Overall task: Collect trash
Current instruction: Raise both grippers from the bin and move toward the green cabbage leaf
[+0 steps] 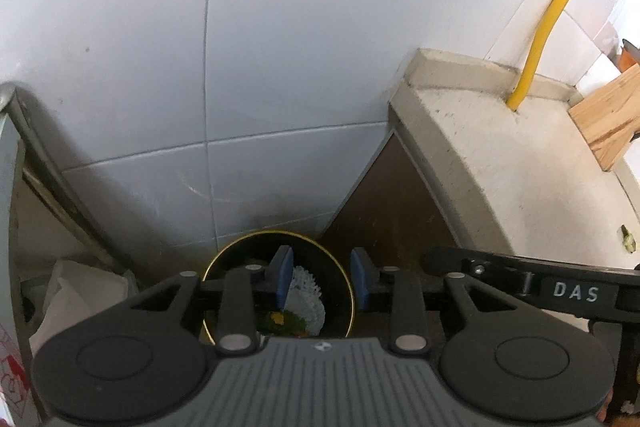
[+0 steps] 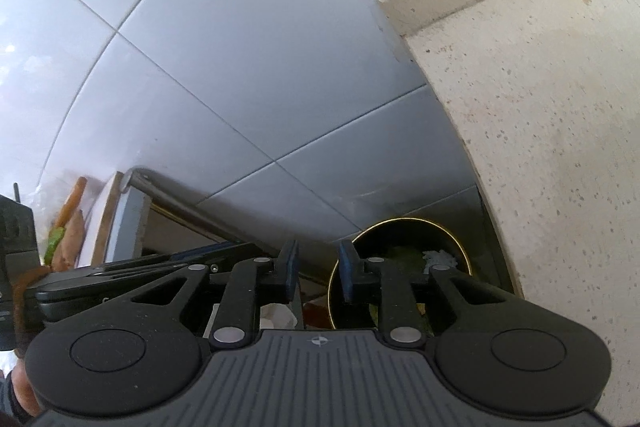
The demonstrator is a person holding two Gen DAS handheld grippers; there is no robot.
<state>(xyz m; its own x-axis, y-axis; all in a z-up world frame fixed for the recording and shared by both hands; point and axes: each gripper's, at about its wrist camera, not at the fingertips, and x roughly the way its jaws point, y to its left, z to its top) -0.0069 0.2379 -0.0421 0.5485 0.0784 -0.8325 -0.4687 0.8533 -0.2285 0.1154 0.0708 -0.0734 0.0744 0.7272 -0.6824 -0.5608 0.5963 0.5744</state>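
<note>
Hovering over the bin [image 1: 340, 269], both tongs [image 1: 321, 279] [image 2: 318, 269] spread and empty: drop apparently done, next fetching more trash.

I get soft daylight from the upper right, where the white wall tiles [image 1: 592, 3] bleach out. The gap below the counter [image 2: 540, 115] sits in shadow, and the bin [image 1: 276, 291] interior is dim. Fisheye bending curves the grout lines; black vignette clips the corners. Right view's left edge smears slightly.
</note>
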